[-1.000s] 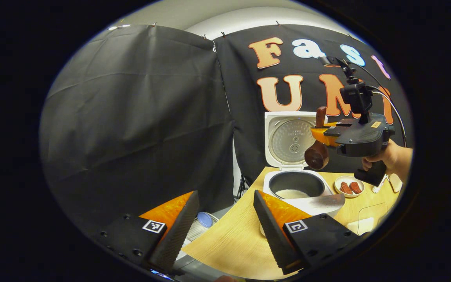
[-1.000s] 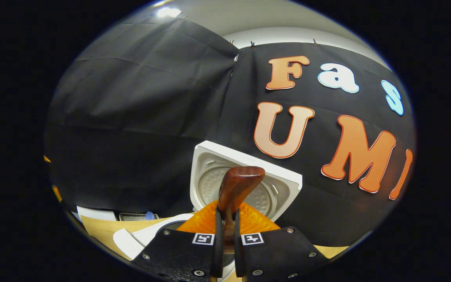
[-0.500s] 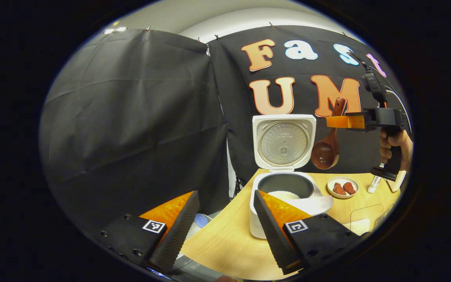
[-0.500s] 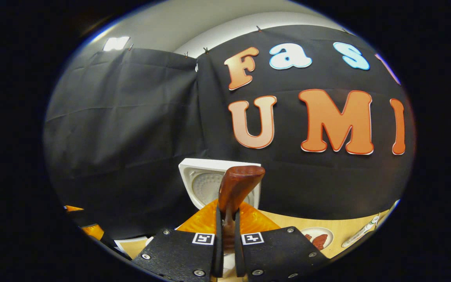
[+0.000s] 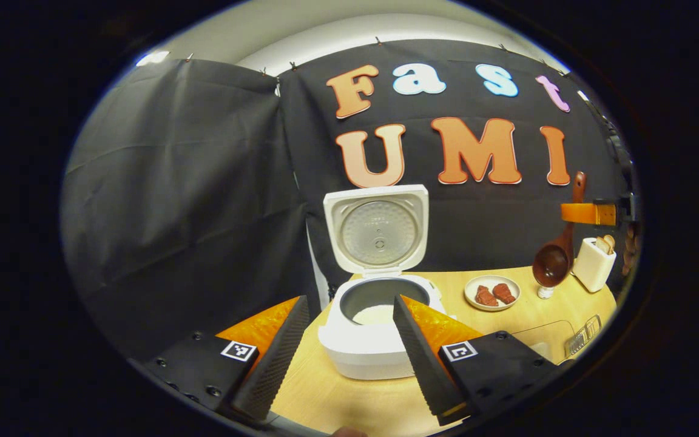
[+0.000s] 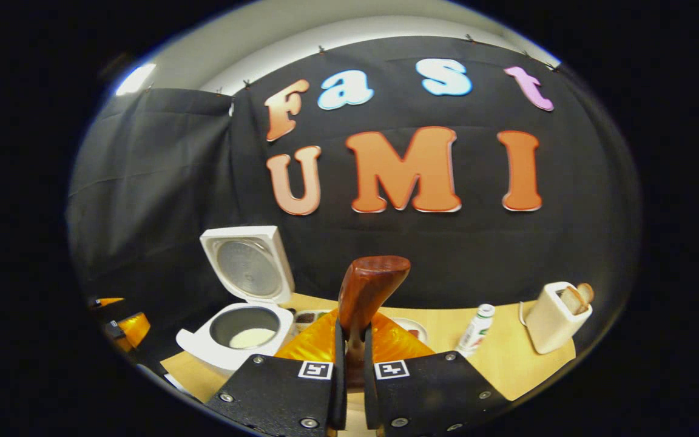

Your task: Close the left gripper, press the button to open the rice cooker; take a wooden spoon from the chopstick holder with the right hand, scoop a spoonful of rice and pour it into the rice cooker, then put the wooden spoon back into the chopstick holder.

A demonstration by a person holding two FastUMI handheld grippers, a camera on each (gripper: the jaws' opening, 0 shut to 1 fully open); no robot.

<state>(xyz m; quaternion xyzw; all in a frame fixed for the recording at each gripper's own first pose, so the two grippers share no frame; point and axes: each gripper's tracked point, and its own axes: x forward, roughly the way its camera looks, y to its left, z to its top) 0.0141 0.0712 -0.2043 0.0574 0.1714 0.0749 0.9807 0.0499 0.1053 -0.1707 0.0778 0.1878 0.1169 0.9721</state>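
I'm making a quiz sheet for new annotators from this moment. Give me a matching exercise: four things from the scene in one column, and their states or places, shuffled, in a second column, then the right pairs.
Things:
1. rice cooker
2. wooden spoon
3. small plate
4. left gripper

States or places:
A. fingers apart, holding nothing
B. lid up, white rice in the pot
C. clamped by its handle in the right gripper, bowl hanging down
D. on the table, right of the cooker, holding reddish pieces

Pairs: 1-B, 2-C, 3-D, 4-A
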